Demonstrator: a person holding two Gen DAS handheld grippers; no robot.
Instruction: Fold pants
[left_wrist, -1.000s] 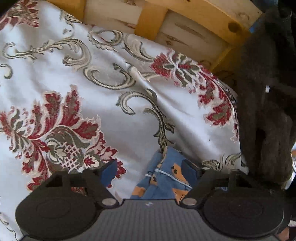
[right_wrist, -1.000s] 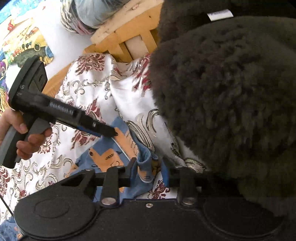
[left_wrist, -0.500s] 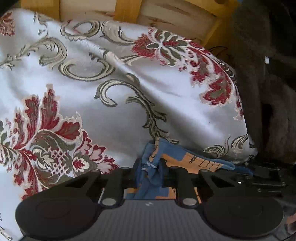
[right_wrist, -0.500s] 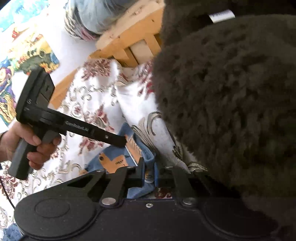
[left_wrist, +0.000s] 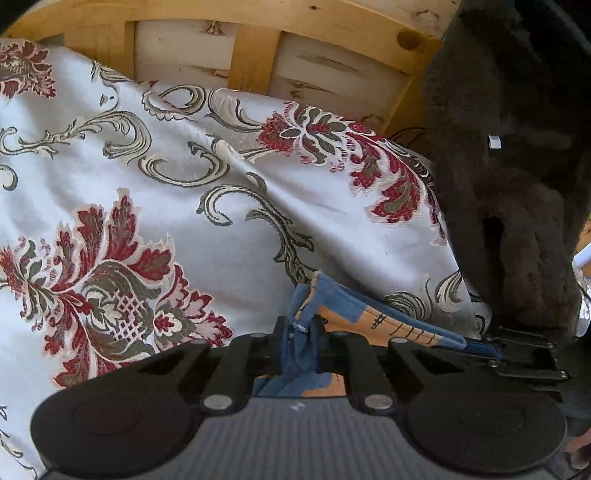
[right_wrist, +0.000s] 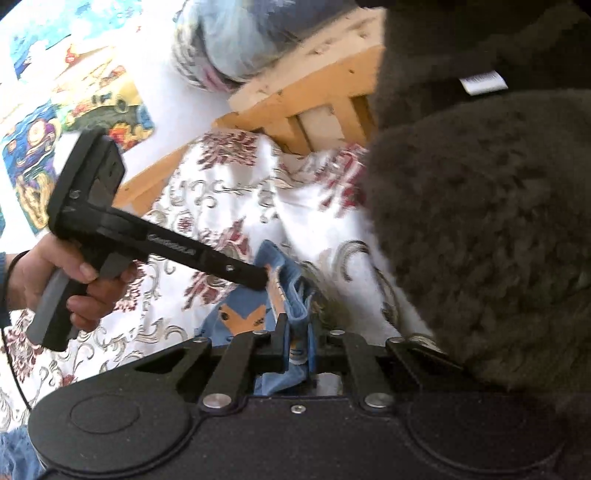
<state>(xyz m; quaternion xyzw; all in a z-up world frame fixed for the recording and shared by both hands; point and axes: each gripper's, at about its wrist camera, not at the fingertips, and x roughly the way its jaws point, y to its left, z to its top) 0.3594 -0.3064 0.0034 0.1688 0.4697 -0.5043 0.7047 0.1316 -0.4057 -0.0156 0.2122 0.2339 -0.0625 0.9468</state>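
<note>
As both pairs of jaws have just closed | left gripper (left_wrist: 301, 332) and right gripper (right_wrist: 297, 341) pinch the pants (left_wrist: 354, 314) edge on floral cloth (left_wrist: 184, 221) | I judge lifting next.

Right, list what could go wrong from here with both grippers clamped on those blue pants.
1. The left gripper and right gripper, both just closed, each pinch only a small bunch of the pants; lifting could let the cloth slip out.
2. The pinched cloth looks bunched, so each grip may hold several layers and the fold may come out uneven.
3. The dark fleecy blanket crowds the right gripper and might snag or drag along.
</note>
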